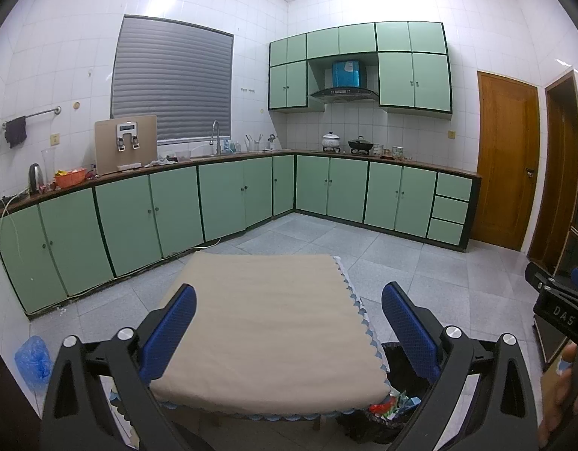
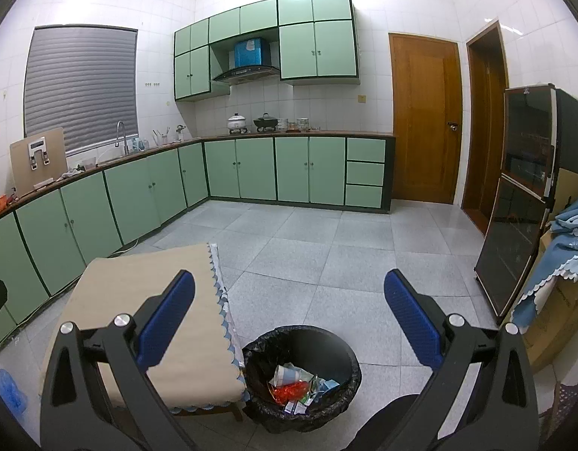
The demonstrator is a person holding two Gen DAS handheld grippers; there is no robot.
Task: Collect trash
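We are holding both grippers, left gripper [image 1: 289, 330] and right gripper [image 2: 289, 327], wide and empty; the bin [image 2: 341, 349] of trash [image 2: 296, 387] is sitting lower centre, nearer the right.

We see a beige tabletop [image 2: 138, 300] with blue scalloped trim, beside it a black-lined bin [image 2: 341, 353] holding red, white, green trash [image 2: 298, 385], our claws' blue pads [image 2: 168, 319].

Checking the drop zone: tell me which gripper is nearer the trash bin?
Right. The right gripper hangs open almost directly above the trash bin; the left gripper hangs open over the table beside it.
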